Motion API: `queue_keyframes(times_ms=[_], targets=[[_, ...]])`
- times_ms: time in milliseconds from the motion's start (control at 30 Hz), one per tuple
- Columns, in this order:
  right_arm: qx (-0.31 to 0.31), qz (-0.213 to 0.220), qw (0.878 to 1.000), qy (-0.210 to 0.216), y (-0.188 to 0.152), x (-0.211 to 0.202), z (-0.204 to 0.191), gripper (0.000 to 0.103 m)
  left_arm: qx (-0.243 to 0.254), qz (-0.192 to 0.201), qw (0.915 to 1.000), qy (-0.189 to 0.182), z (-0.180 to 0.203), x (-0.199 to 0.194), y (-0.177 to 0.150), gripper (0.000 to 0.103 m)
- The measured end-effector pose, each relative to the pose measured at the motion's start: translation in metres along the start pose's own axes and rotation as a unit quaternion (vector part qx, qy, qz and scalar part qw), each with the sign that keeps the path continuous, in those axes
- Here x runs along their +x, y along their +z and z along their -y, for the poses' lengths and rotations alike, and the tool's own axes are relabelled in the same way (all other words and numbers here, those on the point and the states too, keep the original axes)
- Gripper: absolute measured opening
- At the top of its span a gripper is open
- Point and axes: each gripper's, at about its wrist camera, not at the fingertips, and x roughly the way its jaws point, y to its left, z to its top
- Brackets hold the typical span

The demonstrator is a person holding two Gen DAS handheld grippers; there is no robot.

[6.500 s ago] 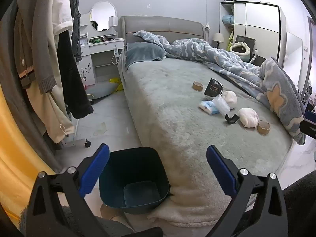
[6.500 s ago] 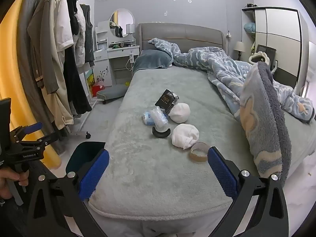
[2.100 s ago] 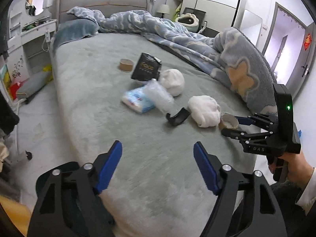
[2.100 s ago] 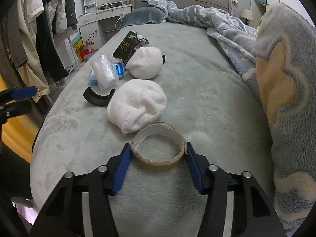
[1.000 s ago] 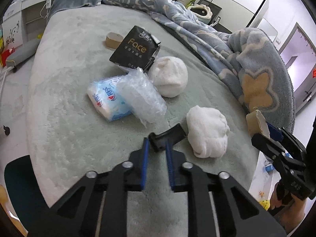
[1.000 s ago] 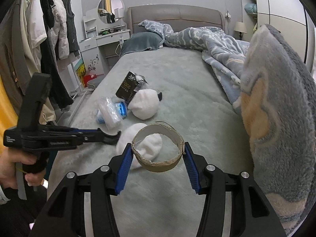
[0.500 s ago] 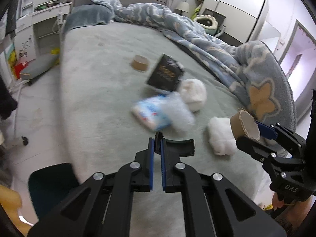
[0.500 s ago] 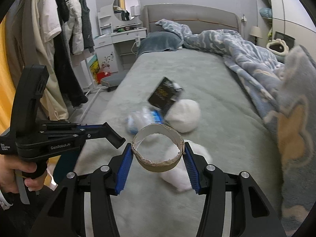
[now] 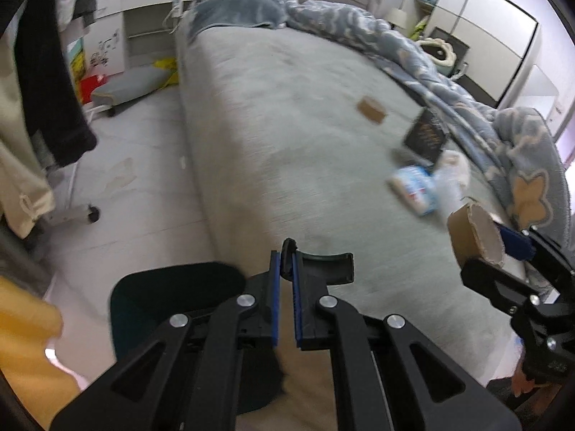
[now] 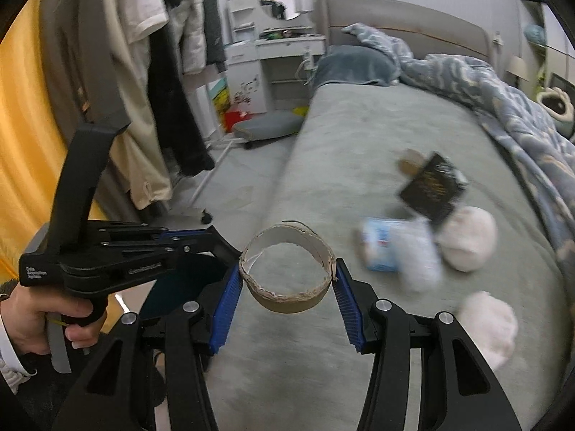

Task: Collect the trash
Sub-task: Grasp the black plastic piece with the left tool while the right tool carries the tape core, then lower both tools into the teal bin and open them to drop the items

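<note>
My left gripper (image 9: 284,273) is shut on a black curved plastic piece (image 9: 323,265) and holds it over the bed's front left corner, just right of the dark teal bin (image 9: 172,294) on the floor. My right gripper (image 10: 287,283) is shut on a cardboard tape ring (image 10: 287,269), held in the air above the bed edge; the ring also shows in the left wrist view (image 9: 474,233). The left gripper (image 10: 215,240) appears in the right wrist view, over the bin (image 10: 183,280). Still on the bed: a black packet (image 10: 431,186), a blue-white packet (image 10: 381,244), a clear bag, two white wads (image 10: 467,237) and another cardboard ring (image 9: 372,109).
The grey bed (image 9: 287,125) has a rumpled blue blanket (image 9: 485,107) along its right side. Clothes hang on a rack (image 10: 151,72) at the left. A white dresser (image 10: 273,57) and a low grey stool (image 10: 269,125) stand beyond on the tiled floor.
Both grippers have swung left with their items, towards the bin at the bed's corner. The remaining trash on the bed now sits further right in both views.
</note>
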Motion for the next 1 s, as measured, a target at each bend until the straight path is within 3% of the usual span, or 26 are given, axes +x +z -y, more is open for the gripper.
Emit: queue_keyframes(times_ms=[267, 500, 767, 933, 1000], targets=[[-0.001, -0.029, 0.999, 0.037, 0.014, 0.031, -0.04, 0.052, -0.023, -0.041, 0.9985, 0.029, -0.049, 0.007, -0.019, 0.007], [-0.001, -0.059, 0.997, 0.048, 0.022, 0.059, -0.07, 0.052, -0.035, -0.099, 0.9933, 0.048, -0.078, 0.023, -0.039, 0.007], [0.009, -0.084, 0.995, 0.057, 0.022, 0.088, -0.084, 0.052, -0.061, -0.155, 0.9853, 0.037, -0.102, 0.036, -0.06, 0.008], [0.013, -0.101, 0.993, 0.057, 0.019, 0.102, -0.086, 0.052, -0.066, -0.175, 0.9819, 0.029, -0.11, 0.036, -0.07, 0.015], [0.019, -0.107, 0.993, 0.055, 0.018, 0.107, -0.086, 0.052, -0.068, -0.173, 0.9822, 0.025, -0.111, 0.031, -0.072, 0.029]])
